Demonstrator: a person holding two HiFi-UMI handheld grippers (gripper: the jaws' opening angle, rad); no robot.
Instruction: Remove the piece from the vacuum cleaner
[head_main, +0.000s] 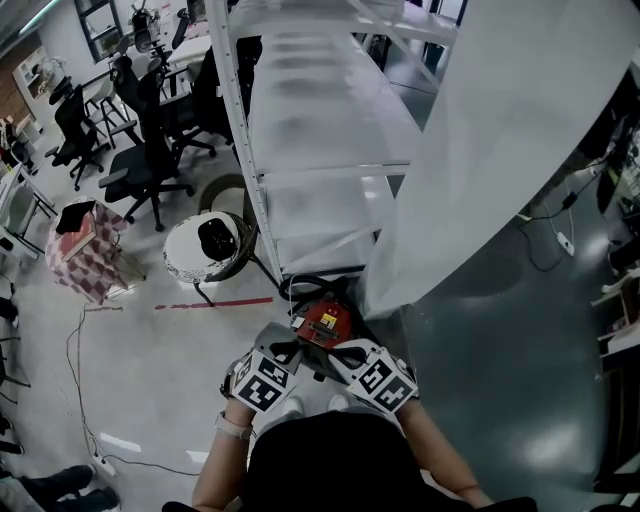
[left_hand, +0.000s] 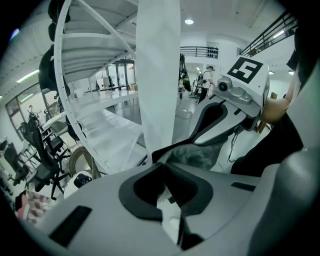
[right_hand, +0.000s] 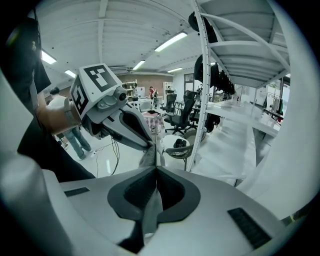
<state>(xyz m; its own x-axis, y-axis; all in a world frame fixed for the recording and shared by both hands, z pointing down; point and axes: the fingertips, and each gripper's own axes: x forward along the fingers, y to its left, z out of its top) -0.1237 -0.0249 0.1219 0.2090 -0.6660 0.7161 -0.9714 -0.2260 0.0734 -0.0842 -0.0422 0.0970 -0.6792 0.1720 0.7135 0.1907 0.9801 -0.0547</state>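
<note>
Shelving (head_main: 300, 150) in white metal fills the top of the head view, and beside it a broad white panel (head_main: 500, 130) slants down to the grey floor. At the foot of the two sits the vacuum cleaner (head_main: 325, 322), a red body with a yellow label. It is low on the floor and just ahead of the person's two hands.

Both tools meet over it, nose to nose. The left gripper (left_hand: 167, 170) has its jaws drawn narrow, and the right gripper view shows its tips pinching one end of a thin grey piece (left_hand: 197, 154) (soft-looking, perhaps cloth, though I cannot say for certain). The right gripper (right_hand: 156, 172) has its pads closed flat on the same grey piece, which runs as a strip straight through them.

So the piece hangs in the short span between the two grippers, its long axis running from one tip to the other. It is above the vacuum cleaner and, as far as these views show, no longer seated in it. Neither hand is the nearer, since both grip it. My judgement is that the next move turns on carrying it up and away from the red body below.
</note>
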